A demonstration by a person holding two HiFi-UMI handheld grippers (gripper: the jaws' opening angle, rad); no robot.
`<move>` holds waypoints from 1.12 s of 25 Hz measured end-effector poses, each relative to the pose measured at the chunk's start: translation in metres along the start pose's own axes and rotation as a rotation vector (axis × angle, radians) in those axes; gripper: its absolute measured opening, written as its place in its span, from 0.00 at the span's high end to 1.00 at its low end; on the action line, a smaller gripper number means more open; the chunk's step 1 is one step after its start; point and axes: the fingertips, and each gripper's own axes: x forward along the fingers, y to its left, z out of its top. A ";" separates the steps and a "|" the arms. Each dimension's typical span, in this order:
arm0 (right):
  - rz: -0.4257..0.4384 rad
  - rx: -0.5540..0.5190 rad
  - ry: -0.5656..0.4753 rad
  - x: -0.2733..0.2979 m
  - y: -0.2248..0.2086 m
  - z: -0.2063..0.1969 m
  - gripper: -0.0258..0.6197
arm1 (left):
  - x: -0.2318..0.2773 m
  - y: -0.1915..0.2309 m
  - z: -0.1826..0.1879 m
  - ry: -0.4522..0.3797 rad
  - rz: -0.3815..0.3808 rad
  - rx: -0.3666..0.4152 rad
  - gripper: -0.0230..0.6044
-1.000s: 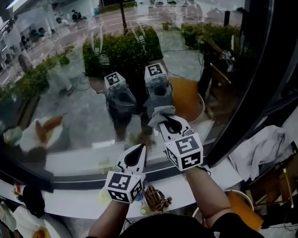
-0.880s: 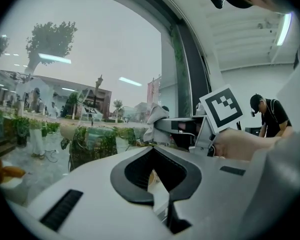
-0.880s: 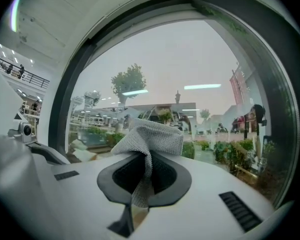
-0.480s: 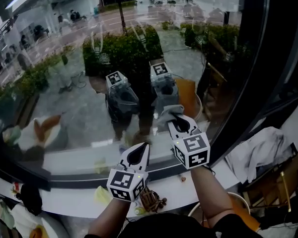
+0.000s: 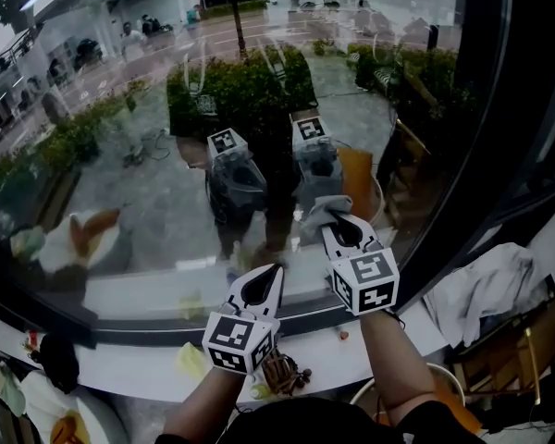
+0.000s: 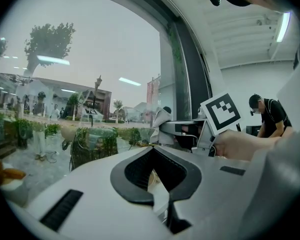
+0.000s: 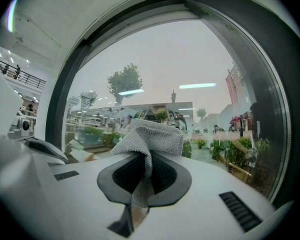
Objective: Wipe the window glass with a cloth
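- The step in hand looks like wiping the lower part of the window glass [image 5: 139, 146] with the cloth [image 5: 316, 213], which sits at the tip of the right claw [image 5: 333, 222].
- To do it well, the bunched wad should press flat onto the pane so that fabric, not the hard claw tips, rides on the glass.
- Overlapping passes with steady, even pressure should leave fewer streaks than short dabs.
- The dark window frame [image 5: 462, 155] stands close on the right, so a stroke that way needs to stop short of it; most of the pane lies up and to the left.
- The right claw [image 7: 140, 181] is closed on the cloth [image 7: 151, 133]: a narrow strip runs down between the jaws and the rest blooms out in a loose fold beyond the tips.
- In the head view that fold appears to meet its own reflection, so it probably touches the glass.
- The left claw [image 5: 270, 277] hangs lower, over the white sill [image 5: 120, 289], just beside the right one and apart from the glass.
- The left claw [image 6: 154, 171] has its jaws together and grips nothing.
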 end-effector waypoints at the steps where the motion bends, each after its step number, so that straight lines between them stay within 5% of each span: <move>1: -0.002 0.002 -0.001 0.000 0.000 0.000 0.90 | -0.001 0.000 -0.001 0.003 -0.002 0.007 0.95; 21: 0.005 0.021 -0.017 0.000 0.002 -0.002 0.90 | -0.008 -0.006 -0.005 0.036 0.021 -0.024 0.95; 28: 0.013 0.033 -0.022 -0.008 0.010 -0.004 0.90 | -0.010 0.000 0.001 -0.016 0.046 -0.006 0.95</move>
